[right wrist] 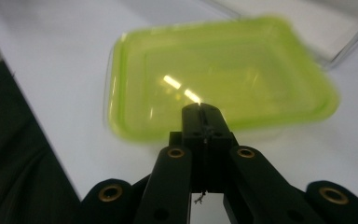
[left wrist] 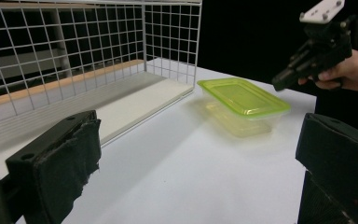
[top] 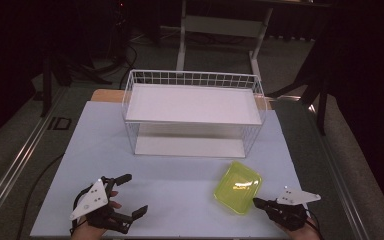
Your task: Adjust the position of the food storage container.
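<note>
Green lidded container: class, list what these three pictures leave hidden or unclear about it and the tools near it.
- Contents: the green lidded container has a tinted lid and glare, so both gripper views leave them unreadable.
- Its far rim: motion-blurred in the right gripper view.
- Right tool: whether its tip touches the container, too small in the high view.
- Left tool: jaw tips cut off by the frame's edges.

A dim lab or recording studio: a white bench on grey carpet, floor cables and dark stands at far left.
</note>
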A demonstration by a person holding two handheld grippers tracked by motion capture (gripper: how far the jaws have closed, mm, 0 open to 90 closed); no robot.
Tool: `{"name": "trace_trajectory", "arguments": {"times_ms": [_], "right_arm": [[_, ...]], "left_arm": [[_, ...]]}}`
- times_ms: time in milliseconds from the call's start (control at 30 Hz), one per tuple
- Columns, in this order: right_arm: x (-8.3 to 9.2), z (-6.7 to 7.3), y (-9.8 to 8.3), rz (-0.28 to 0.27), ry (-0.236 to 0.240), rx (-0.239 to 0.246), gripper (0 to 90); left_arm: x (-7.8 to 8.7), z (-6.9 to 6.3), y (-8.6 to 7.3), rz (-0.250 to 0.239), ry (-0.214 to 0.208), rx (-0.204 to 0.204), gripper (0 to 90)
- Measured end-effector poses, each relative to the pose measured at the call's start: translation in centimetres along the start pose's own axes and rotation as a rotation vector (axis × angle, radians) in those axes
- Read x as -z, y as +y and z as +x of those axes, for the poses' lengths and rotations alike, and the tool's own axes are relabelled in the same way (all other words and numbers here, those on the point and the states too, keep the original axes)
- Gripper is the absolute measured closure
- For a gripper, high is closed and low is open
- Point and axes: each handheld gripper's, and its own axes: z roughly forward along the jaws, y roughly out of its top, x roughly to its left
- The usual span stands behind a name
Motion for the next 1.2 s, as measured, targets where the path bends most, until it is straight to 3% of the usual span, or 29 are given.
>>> {"name": "trace_trajectory", "arguments": {"times_ms": [133, 267, 767, 967, 1200], "right_arm": [[-0.6, -0.3, -1.4, 0.053, 0.0, -0.027, 90.0], [-1.1, -0.8, -1.7, 0.067, 0.004, -0.047, 90.0], [-4.2, -0.7, -0.5, 0.114, 0.063, 0.019, 90.0], [-5.8, -0.2, 0.4, 0.116, 0.097, 0.047, 90.0], [-7.1, -0.3, 1.2, 0.109, 0.103, 0.06, 90.0]], "left_arm": [[0.0, 0.0, 0.0, 0.0, 0.0, -0.001, 0.7], [0.0, 0.0, 0.0, 0.002, 0.001, -0.002, 0.7], [0.1, -0.1, 0.1, -0.005, 0.002, -0.002, 0.7], [0.1, -0.1, 0.1, -0.005, 0.0, -0.002, 0.7], [0.0, -0.1, 0.1, -0.001, -0.001, -0.005, 0.7]]}}
